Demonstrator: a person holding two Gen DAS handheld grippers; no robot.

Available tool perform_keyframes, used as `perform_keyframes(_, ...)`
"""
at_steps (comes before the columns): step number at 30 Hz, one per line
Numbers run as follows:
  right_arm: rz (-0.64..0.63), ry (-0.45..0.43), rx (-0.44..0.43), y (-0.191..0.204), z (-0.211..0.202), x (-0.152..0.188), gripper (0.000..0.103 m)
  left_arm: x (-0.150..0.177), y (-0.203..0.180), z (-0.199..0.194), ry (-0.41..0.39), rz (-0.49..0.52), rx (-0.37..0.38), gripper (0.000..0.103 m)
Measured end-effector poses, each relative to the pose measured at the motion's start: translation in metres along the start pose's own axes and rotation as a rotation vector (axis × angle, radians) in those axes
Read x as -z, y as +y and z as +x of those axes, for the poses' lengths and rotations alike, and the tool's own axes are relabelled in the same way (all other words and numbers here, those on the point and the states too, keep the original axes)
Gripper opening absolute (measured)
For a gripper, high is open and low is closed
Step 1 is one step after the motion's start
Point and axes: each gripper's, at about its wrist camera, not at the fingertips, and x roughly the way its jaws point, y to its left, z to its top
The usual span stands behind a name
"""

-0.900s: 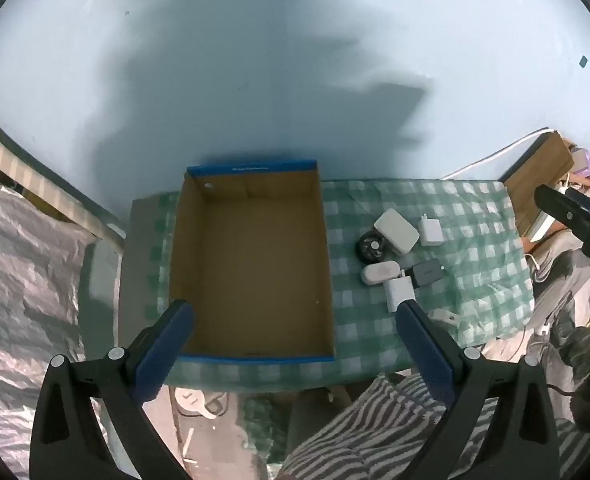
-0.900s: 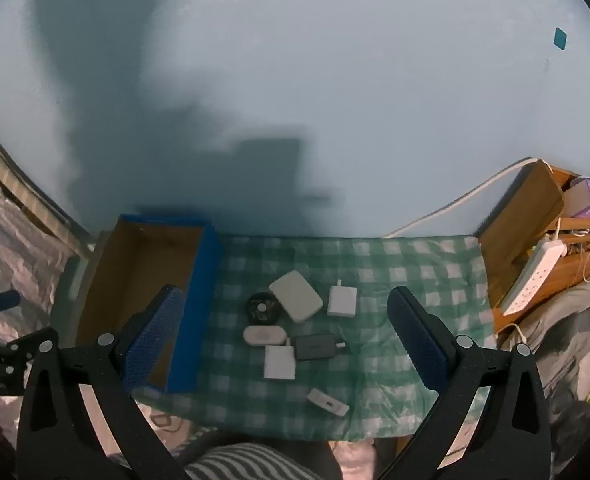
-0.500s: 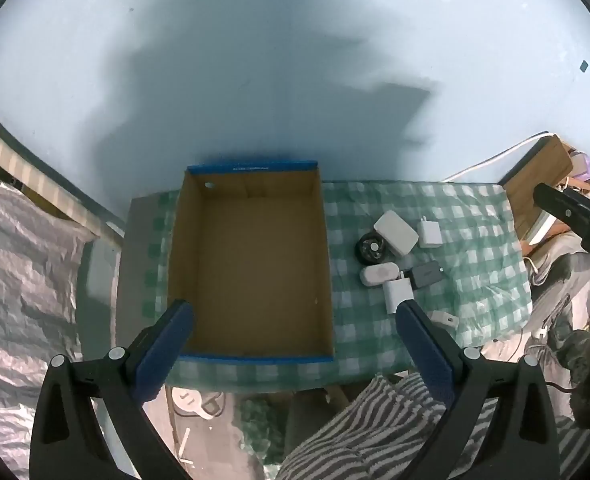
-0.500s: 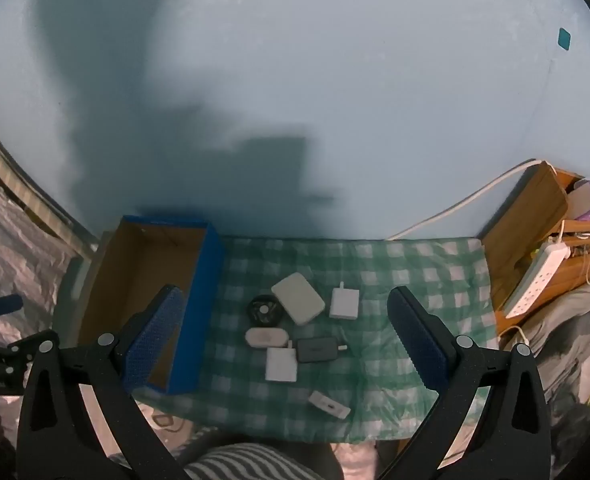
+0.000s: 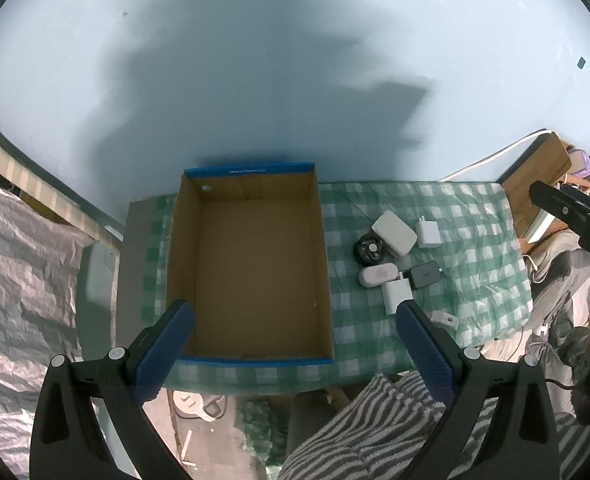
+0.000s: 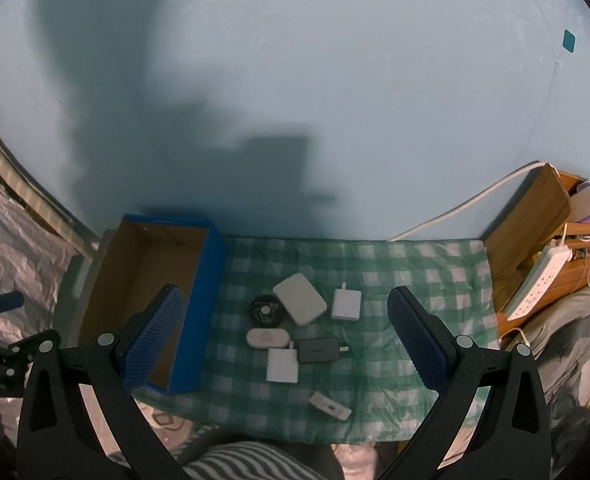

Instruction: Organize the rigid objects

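Sitting open on the checked cloth (image 5: pixel 475 220), the cardboard box (image 5: pixel 251 264) holds nothing.

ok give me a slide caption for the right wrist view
Open right gripper hovers above small chargers and cases on a green checked cloth, beside an empty blue cardboard box.

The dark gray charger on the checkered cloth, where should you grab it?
Probably across the two long flat sides of the dark gray charger, coming straight down from above. It lies flat, with its prongs sticking out to the right, so keep off that end. A white square charger sits close at its lower left, so that fingertip has little room.
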Motion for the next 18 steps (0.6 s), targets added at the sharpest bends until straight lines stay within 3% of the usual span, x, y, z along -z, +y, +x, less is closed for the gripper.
perform_keyframes(18,0.002,0.005,-0.005,0.0033,0.001,0.0014,0.101,0.0025,-0.0005,-0.0004,-0.001,0.001,-0.005,0.102)
